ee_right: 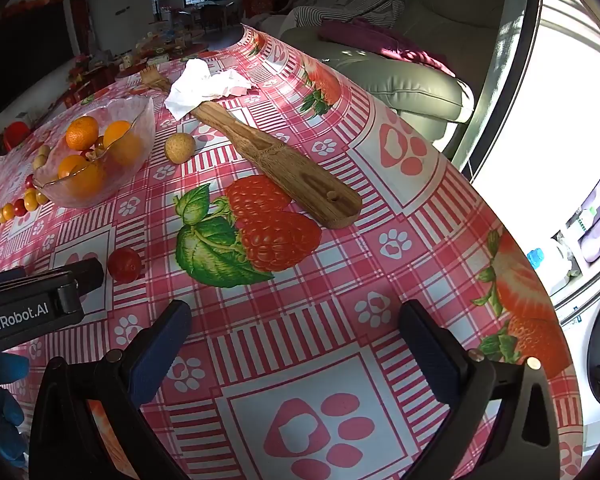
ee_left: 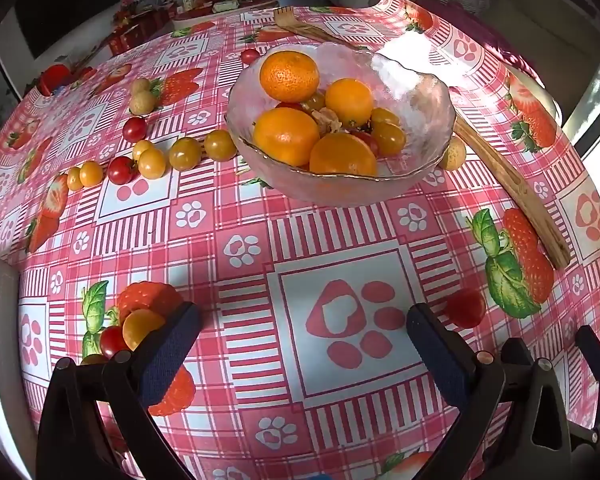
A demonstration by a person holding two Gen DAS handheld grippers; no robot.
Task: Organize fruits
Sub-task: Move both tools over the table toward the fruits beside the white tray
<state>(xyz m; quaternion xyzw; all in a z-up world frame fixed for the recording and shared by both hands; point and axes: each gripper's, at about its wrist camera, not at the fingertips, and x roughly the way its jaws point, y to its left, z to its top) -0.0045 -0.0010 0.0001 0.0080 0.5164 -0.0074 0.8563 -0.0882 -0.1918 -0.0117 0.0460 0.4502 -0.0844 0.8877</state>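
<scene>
Both sets of fingers are spread wide and carrying nothing: the left gripper hangs over a bare paw-print square of the worktop, and the right gripper does the same over its own patch of checked cloth. Just outside the left gripper's fingers, a yellow cherry tomato and a small red one sit tucked against the left finger, while a lone red cherry tomato lies just beyond the right finger; the right wrist view shows it close to the tip of the left gripper. Further out is the glass bowl, already well stocked: four oranges plus several yellow and red tomatoes piled inside. So that part looks done, but plenty is still loose! A curving row of cherry tomatoes trails off the bowl's left side, two pale round fruits sit behind it, another red tomato lies at the far rim, and one more pale round fruit rests between the bowl and the long wooden tool. A crumpled tissue covers the tool's far end. My read: somewhere around the middle, with the nearest tomatoes the obvious next pick.
</scene>
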